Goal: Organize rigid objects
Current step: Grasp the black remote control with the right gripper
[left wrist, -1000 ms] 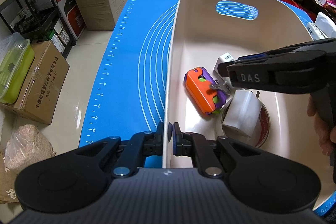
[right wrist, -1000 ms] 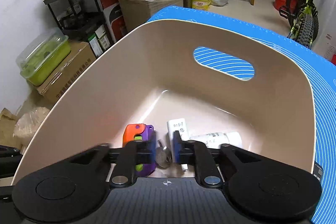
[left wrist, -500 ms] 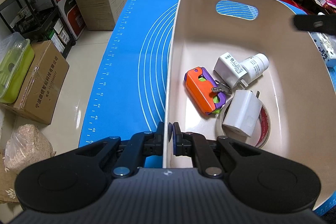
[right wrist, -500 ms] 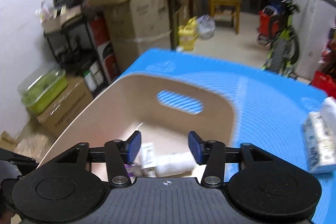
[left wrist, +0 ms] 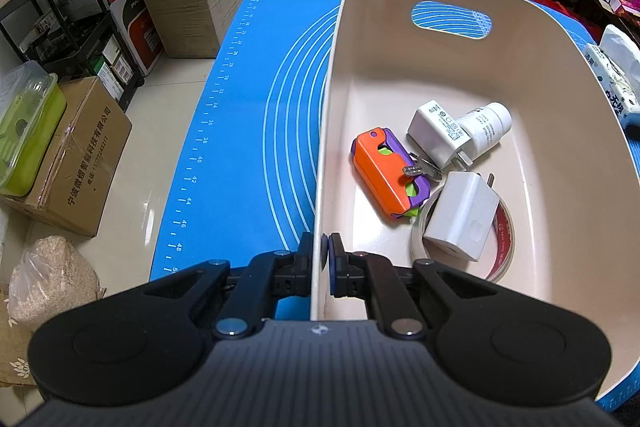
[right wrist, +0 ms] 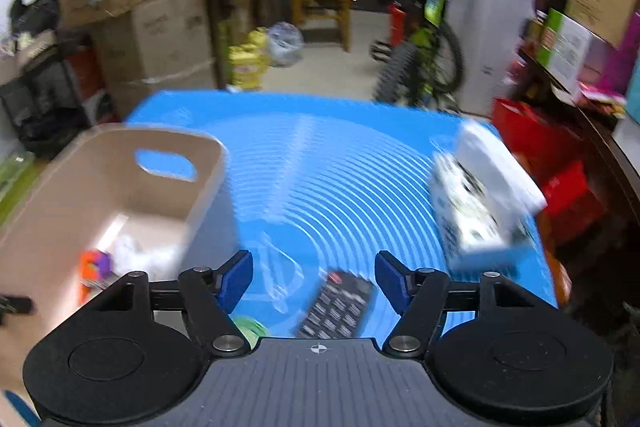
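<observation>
While the left gripper (left wrist: 321, 259) stays clenched on the near wall of the beige bin (left wrist: 560, 155), one finger outside and one inside, the blue mat (left wrist: 256, 131) stretches away to its left and ahead of it. Inside the bin, just ahead and to the right of the fingertips, lie an orange and purple toy (left wrist: 386, 173), a key (left wrist: 420, 169) resting on it, a white charger (left wrist: 438, 133) touching a white bottle (left wrist: 486, 127), and a second white charger (left wrist: 464, 215) lying on a roll of tape (left wrist: 502, 243). The right gripper (right wrist: 314, 279) is clear of the bin; its jaws have just been opening and stand wide apart with nothing between the pads. In its blurred view the bin (right wrist: 100, 179) is ahead to its left, a black remote control (right wrist: 338, 305) lies on the mat (right wrist: 340, 167) just below and ahead between the fingers, a clear object I cannot identify sits beside it, and a tissue pack (right wrist: 480, 199) lies ahead to the right.
</observation>
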Motion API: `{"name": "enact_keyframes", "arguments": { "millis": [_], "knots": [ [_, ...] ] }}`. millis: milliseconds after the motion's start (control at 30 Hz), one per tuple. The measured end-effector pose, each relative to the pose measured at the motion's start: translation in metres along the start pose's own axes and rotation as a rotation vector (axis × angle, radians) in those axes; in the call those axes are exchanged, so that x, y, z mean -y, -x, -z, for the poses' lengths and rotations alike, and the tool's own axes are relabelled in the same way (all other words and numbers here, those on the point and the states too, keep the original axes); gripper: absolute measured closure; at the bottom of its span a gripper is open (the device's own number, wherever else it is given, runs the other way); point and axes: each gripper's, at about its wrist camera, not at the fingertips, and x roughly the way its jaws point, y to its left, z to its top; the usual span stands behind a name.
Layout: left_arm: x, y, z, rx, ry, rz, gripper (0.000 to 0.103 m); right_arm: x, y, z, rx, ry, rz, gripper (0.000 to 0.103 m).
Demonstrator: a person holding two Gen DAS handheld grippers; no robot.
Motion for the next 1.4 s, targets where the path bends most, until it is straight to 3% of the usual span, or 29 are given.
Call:
{"name": "enact_keyframes", "arguments": {
  "millis": [133, 367, 700, 1067, 1333, 1400],
  "knots": [
    [0.0, 0.0, 0.0, 0.0, 0.0, 0.0, 0.092, 0.007, -0.018, 0.03, -0.048, -0.025, 0.035, 0.029],
    [0.001, 0.0, 0.0, 0.0, 0.0, -0.001, 0.092, -0.002, -0.026, 0.063, -0.098, -0.016, 0.005, 0.029],
    [0.001, 0.0, 0.0, 0.0, -0.001, -0.002, 0.092, -0.025, -0.042, 0.069, -0.134, 0.058, 0.007, 0.028],
    [0.002, 0.0, -0.001, 0.001, -0.004, -0.004, 0.092, -0.022, -0.056, 0.066, -0.094, 0.026, 0.054, 0.027],
    [0.003, -0.001, 0.0, -0.002, -0.014, -0.01, 0.092, -0.009, -0.07, 0.063, -0.079, -0.061, 0.043, 0.028],
    [0.003, -0.001, 0.0, -0.002, -0.014, -0.011, 0.092, -0.009, -0.07, 0.063, -0.076, -0.078, 0.038, 0.032]
  ]
}}
